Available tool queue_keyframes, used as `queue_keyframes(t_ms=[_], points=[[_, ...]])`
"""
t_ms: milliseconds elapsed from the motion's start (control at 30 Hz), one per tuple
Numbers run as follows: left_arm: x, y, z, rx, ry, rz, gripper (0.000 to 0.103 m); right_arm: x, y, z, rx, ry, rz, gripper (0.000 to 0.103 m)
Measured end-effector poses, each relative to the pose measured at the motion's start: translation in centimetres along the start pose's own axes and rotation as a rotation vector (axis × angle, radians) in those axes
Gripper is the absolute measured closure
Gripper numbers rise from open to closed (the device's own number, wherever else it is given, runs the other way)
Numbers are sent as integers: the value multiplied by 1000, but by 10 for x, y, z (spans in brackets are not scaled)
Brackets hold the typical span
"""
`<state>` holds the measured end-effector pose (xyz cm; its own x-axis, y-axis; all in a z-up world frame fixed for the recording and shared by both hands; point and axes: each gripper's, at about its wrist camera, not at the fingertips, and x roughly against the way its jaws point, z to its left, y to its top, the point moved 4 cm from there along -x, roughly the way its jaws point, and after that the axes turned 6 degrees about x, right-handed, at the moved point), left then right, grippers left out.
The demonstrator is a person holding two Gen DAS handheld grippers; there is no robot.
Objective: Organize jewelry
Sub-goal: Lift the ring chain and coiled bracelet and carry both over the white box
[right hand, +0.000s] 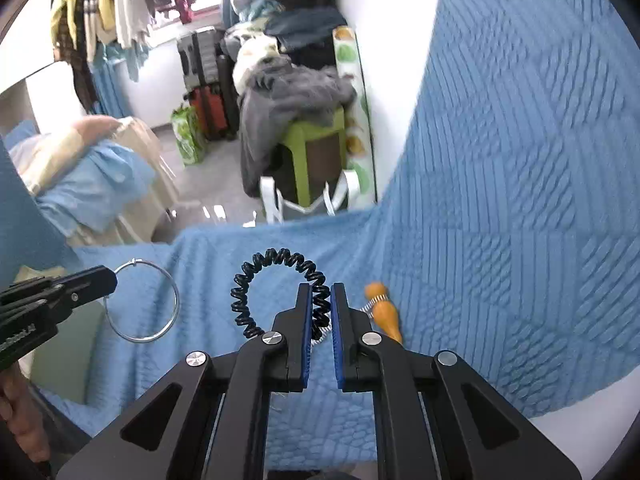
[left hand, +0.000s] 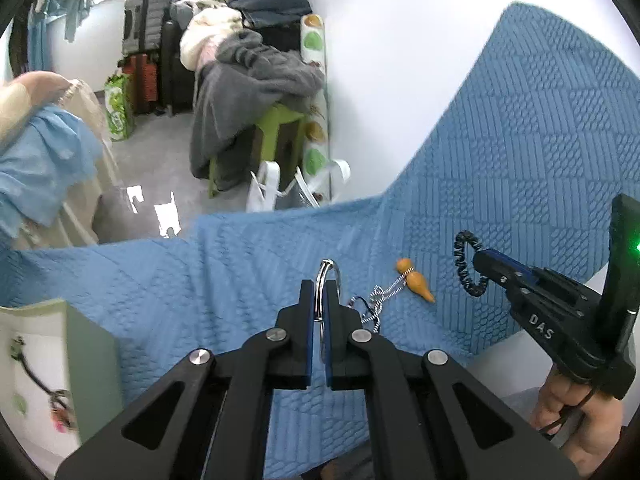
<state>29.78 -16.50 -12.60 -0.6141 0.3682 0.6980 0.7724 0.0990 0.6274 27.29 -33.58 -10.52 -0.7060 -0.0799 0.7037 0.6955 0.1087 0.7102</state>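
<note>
My left gripper (left hand: pixel 320 288) is shut on a thin silver ring (left hand: pixel 327 280), seen edge-on here and as a full hoop (right hand: pixel 141 300) in the right wrist view, held above the blue quilted cloth (left hand: pixel 520 152). My right gripper (right hand: pixel 320 292) is shut on a black coiled bracelet (right hand: pixel 268 280), which loops up and to the left of the fingers; from the left wrist view that bracelet (left hand: pixel 466 266) hangs off the right gripper's (left hand: pixel 480 260) tip. An orange gourd pendant (left hand: pixel 416 280) on a striped cord (left hand: pixel 378 298) lies on the cloth between the two grippers.
A pale green box (left hand: pixel 92 360) with a white inside holding small jewelry stands at the lower left. Beyond the cloth's edge are a green stool (right hand: pixel 316 152) piled with grey clothes, suitcases (right hand: pixel 208 80), a white bag (left hand: pixel 272 188) and a white wall.
</note>
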Motion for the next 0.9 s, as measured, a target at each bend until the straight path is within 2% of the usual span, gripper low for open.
queue_keyframes(t_ms=[433, 633, 900], points=[[92, 42, 41, 24, 71, -84, 100, 69, 67, 48, 62, 62, -135, 96], [132, 49, 65, 28, 98, -140, 100, 86, 87, 92, 96, 110, -173, 96], [171, 47, 106, 49, 153, -169, 100, 92, 99, 167, 151, 197, -185, 96]])
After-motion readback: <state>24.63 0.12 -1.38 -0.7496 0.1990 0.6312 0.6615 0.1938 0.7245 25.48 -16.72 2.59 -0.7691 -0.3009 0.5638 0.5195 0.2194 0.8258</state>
